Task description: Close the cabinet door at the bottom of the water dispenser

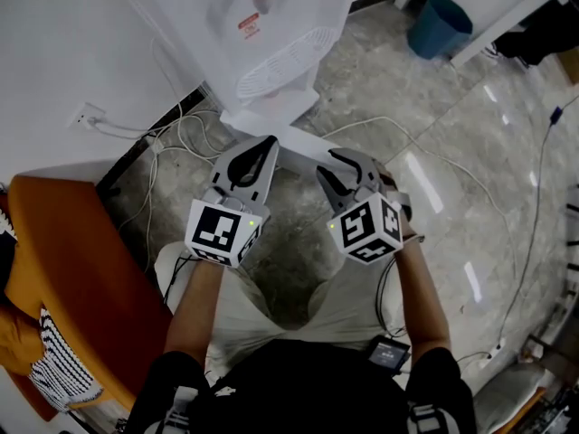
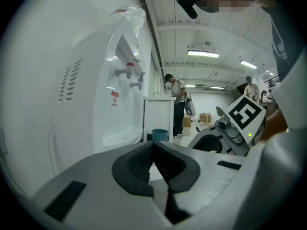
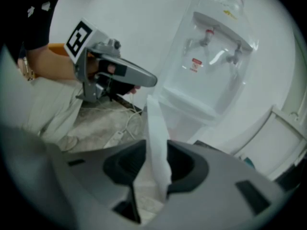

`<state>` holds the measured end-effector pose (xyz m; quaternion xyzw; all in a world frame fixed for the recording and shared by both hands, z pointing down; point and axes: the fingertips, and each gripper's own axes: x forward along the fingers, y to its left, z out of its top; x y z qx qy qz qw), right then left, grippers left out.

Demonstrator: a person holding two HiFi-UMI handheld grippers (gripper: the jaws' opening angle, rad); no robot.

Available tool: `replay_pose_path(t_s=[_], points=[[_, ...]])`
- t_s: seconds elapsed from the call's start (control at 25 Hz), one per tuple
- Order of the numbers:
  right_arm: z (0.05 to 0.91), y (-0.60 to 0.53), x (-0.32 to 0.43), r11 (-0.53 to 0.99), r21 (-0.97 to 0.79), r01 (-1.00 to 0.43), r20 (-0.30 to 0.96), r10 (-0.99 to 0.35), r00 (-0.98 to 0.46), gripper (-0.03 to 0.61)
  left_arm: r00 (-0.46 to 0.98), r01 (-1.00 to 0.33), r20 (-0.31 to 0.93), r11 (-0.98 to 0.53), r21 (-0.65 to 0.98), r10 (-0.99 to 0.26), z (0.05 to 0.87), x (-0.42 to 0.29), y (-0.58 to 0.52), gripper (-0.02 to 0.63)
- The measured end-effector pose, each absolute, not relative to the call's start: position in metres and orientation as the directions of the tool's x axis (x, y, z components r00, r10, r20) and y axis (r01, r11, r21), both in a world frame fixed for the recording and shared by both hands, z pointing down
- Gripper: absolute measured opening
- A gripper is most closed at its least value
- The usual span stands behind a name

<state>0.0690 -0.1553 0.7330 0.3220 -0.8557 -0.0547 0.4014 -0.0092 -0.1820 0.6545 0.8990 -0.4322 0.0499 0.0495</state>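
Observation:
The white water dispenser (image 1: pixel 271 43) stands against the wall, its taps showing in the left gripper view (image 2: pixel 129 71) and the right gripper view (image 3: pixel 211 71). Its bottom cabinet door (image 3: pixel 156 128) stands open, seen edge-on as a thin white panel (image 1: pixel 262 120). My right gripper (image 3: pixel 157 150) is open with that door edge between its jaws, close to the right pad. It points down at the door (image 1: pixel 336 163). My left gripper (image 2: pixel 152 145) is shut and empty. It hovers beside the dispenser's base (image 1: pixel 269 143), left of the right gripper.
White cables (image 1: pixel 181 134) and a wall socket (image 1: pixel 88 116) lie left of the dispenser on the marble floor. An orange seat (image 1: pixel 72 269) is at my left. A blue bin (image 1: pixel 439 23) sits under a white table (image 1: pixel 488 16). People stand far off (image 2: pixel 178 99).

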Motion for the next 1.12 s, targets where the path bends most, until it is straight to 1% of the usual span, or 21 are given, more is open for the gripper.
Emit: replay_pose_path(t_s=[0.6, 0.88, 1.12], points=[[0.742, -0.165, 0.074, 0.768, 0.443, -0.463, 0.668, -0.627, -0.400, 0.146, 0.628, -0.778, 0.137, -0.626, 0.064, -0.766, 0.662, -0.006, -0.185, 0.006], [0.742, -0.181, 0.083, 0.722, 0.525, -0.451, 0.654, -0.681, -0.329, 0.146, 0.635, -0.772, 0.134, -0.631, 0.076, -0.761, 0.664, -0.005, -0.187, 0.008], [0.743, -0.202, 0.092, 0.673, 0.524, -0.523, 0.626, -0.720, -0.300, 0.146, 0.632, -0.775, 0.134, -0.625, 0.093, -0.763, 0.667, -0.006, -0.189, 0.007]])
